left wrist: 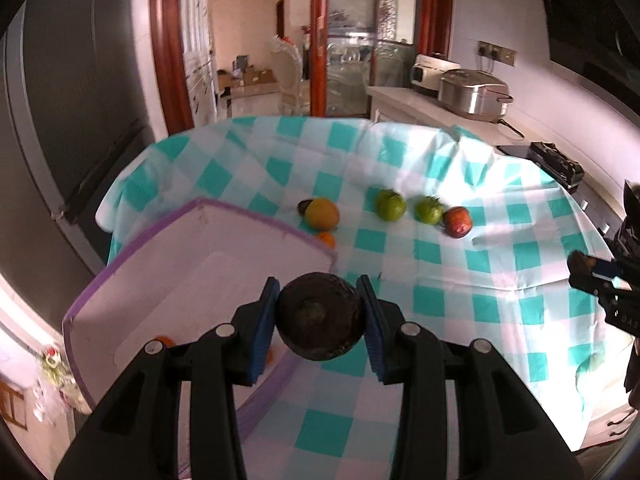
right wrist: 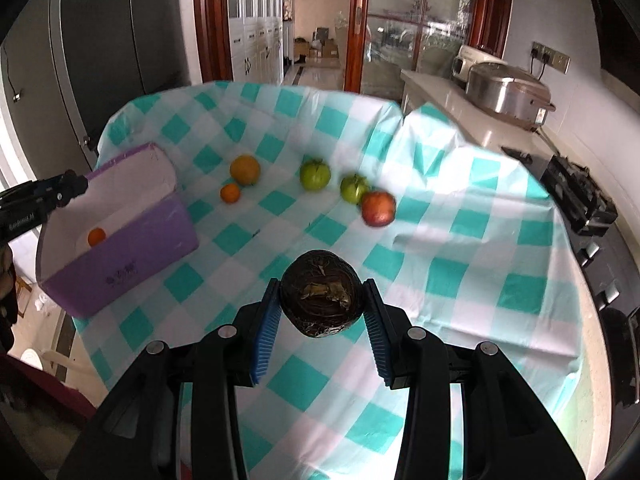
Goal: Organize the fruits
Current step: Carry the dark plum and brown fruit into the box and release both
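Observation:
My left gripper point(left wrist: 320, 312) is shut on a dark brown round fruit point(left wrist: 320, 318), held over the near corner of the purple box point(left wrist: 192, 280). My right gripper point(right wrist: 322, 304) is shut on another dark round fruit point(right wrist: 322, 294), held above the checked cloth point(right wrist: 460, 280). On the cloth lie a large orange point(right wrist: 245, 169), a small orange point(right wrist: 230, 193), two green fruits point(right wrist: 315, 174) point(right wrist: 354, 188) and a red apple point(right wrist: 378, 208). One small orange point(right wrist: 97, 237) lies inside the box point(right wrist: 120, 240). The left gripper also shows at the box's far left edge in the right wrist view point(right wrist: 48, 196).
A counter point(left wrist: 420, 100) at the right holds a steel cooker point(left wrist: 474, 94) and a toaster oven point(left wrist: 430, 70). A black stove point(right wrist: 580, 200) sits by the table's right edge. Dark cabinets stand at the left. A doorway with red frames lies beyond the table.

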The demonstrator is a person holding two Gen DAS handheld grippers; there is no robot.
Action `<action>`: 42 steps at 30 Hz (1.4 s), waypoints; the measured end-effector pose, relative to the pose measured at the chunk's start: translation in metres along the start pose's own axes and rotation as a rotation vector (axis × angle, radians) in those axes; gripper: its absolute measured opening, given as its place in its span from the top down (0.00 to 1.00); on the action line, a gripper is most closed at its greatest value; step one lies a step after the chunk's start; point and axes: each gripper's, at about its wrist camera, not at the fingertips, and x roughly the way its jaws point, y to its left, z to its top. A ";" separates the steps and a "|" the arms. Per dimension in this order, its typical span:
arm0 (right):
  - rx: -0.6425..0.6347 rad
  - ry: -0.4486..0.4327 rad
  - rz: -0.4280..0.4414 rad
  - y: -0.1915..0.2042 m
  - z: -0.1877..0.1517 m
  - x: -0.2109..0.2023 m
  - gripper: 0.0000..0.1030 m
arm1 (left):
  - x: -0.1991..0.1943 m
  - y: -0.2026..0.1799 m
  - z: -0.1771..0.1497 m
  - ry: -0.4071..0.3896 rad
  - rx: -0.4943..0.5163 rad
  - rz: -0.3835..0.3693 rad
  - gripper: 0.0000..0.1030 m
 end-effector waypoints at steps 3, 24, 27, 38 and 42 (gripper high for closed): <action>-0.002 0.035 0.005 0.012 -0.003 0.014 0.60 | 0.005 0.018 -0.006 0.012 -0.016 0.001 0.61; -0.282 0.115 0.226 0.289 0.093 0.129 0.60 | 0.082 0.209 -0.017 0.214 -0.012 0.010 0.61; -0.323 0.157 0.212 0.318 0.096 0.159 0.60 | 0.102 0.220 -0.024 0.270 0.026 0.009 0.61; -0.396 0.331 0.117 0.343 0.079 0.226 0.60 | 0.147 0.237 -0.038 0.399 0.125 -0.013 0.61; -0.391 0.374 0.101 0.337 0.072 0.234 0.60 | 0.161 0.229 -0.041 0.472 0.169 -0.006 0.61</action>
